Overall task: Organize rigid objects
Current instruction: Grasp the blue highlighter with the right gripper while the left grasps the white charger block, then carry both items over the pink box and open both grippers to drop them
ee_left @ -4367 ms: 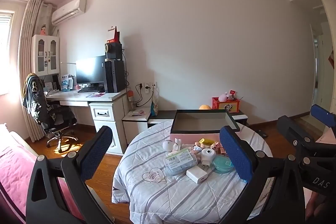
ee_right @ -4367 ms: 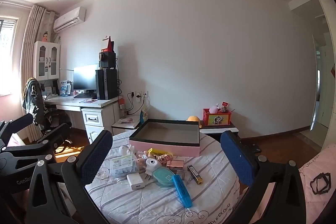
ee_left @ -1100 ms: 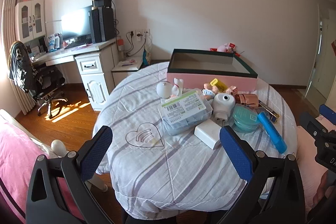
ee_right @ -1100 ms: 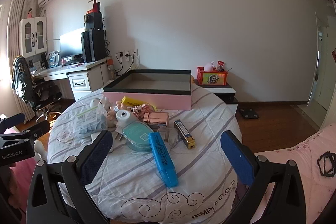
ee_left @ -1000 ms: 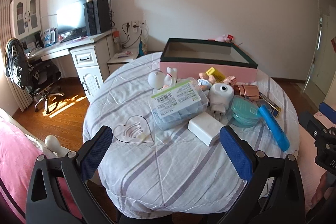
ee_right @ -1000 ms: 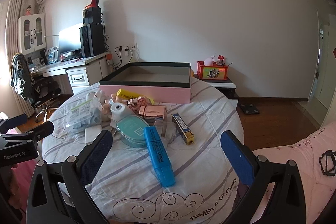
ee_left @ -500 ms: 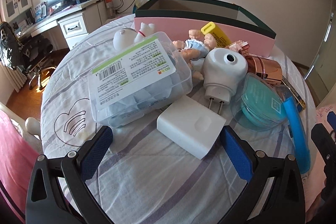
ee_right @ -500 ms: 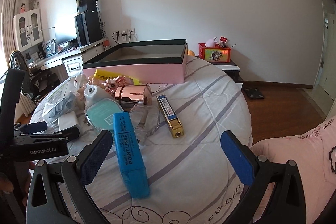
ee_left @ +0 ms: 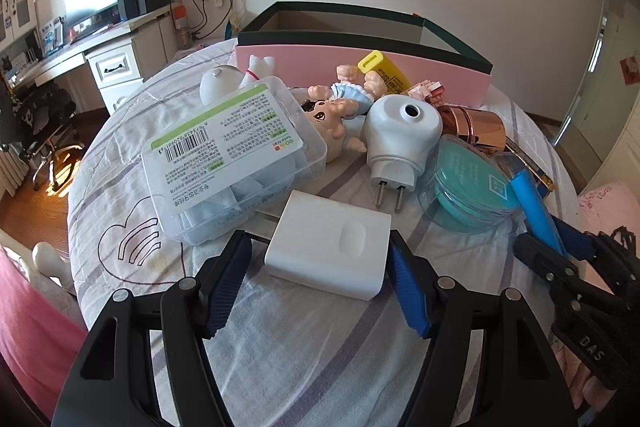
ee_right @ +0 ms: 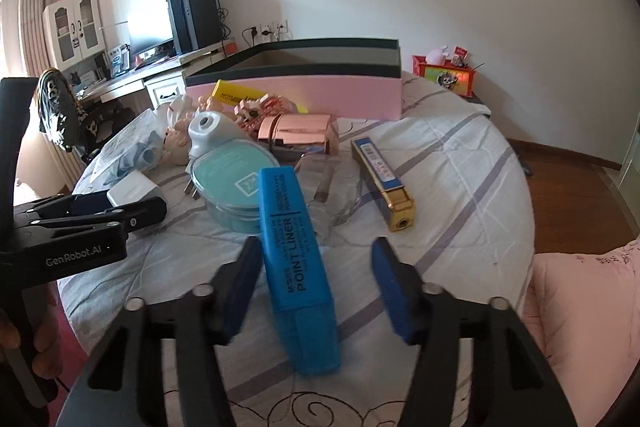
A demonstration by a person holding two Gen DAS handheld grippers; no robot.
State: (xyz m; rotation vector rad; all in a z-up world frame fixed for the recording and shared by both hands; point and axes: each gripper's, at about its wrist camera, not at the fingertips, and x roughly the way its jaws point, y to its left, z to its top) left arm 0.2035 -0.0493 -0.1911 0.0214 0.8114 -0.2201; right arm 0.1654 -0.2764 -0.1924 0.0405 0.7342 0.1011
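On the round table's striped cloth [ee_left: 304, 355] lies a white charger block [ee_left: 328, 247]. My left gripper [ee_left: 318, 267] straddles it with its jaws closing; the right pad is at the block's edge and a gap remains at the left pad. A blue highlighter [ee_right: 296, 259] lies lengthwise between the closing jaws of my right gripper [ee_right: 316, 267], close to the left pad and apart from the right one. A pink box with a dark green rim [ee_left: 360, 67] stands open at the table's far side.
Between the grippers and the box lies a pile: a clear labelled plastic case [ee_left: 228, 159], a doll [ee_left: 332, 111], a white plug-in device [ee_left: 400, 131], a teal round container [ee_right: 232, 183], a rose-gold case [ee_right: 296, 131] and a gold-tipped tube [ee_right: 384, 179]. A desk stands at the left.
Both grippers have come down and forward to the table. Their jaws have narrowed, the left around the white block, the right around the blue highlighter.
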